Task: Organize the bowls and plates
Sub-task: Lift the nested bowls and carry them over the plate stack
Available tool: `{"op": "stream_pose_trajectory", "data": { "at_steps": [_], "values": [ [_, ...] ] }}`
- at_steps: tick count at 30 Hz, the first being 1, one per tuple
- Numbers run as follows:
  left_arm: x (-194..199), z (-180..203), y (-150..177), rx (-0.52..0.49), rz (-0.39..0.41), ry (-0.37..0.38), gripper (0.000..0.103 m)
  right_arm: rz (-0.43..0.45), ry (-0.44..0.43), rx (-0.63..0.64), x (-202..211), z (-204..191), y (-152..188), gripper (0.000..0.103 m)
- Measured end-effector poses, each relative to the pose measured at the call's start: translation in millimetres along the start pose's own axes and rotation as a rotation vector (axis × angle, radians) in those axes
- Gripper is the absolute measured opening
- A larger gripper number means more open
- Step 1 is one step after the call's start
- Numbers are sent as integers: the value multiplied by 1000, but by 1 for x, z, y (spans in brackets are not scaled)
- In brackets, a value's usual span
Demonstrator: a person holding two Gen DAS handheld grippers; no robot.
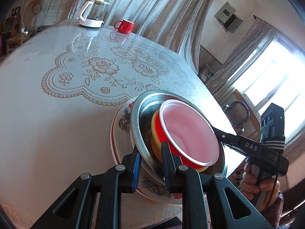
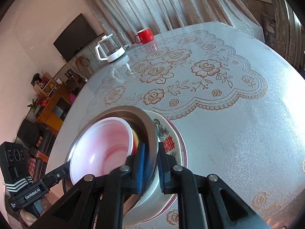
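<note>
Firmly between both claws, dish stack [image 1: 144,133]

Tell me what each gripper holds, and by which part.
Both grip the nested stack's metal bowl by its rim: left gripper at the near edge, right gripper at the opposite edge, jaws also spanning the floral bowl.

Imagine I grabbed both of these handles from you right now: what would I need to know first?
Left gripper: shut on the metal bowl rim.
Right gripper: shut on the opposite rim of the same bowl.
Stack: red bowl inside a yellow one, inside the metal bowl, over a floral dish and a plate, near the table edge.
Done: dishes nested.
Left: probably set the stack down steadily, then release both.
</note>
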State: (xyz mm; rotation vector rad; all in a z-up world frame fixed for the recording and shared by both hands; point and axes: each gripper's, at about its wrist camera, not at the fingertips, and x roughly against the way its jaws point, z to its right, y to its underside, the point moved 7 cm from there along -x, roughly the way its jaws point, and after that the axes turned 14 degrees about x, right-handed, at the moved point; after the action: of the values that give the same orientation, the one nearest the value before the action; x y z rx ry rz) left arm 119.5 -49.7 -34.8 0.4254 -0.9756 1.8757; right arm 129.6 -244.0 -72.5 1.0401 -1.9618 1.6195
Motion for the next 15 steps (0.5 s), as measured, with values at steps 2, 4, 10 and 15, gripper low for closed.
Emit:
{"op": "stream_pose_trajectory", "data": {
  "at_steps": [2,4,10,15],
  "values": [
    [0,1,2,-3,1,5,19,-2,1,-7,-1,3,3,12],
    [0,2,2,-9,6,-1,19,-5,-7,-11,-2,6,5,12],
    [3,2,4,-12,6,-5,19,1,-10,-3,-2,5,7,12],
    [3,2,4,-7,3,2,20,-16,-10,3,-3,2,8,14]
  ]
}}
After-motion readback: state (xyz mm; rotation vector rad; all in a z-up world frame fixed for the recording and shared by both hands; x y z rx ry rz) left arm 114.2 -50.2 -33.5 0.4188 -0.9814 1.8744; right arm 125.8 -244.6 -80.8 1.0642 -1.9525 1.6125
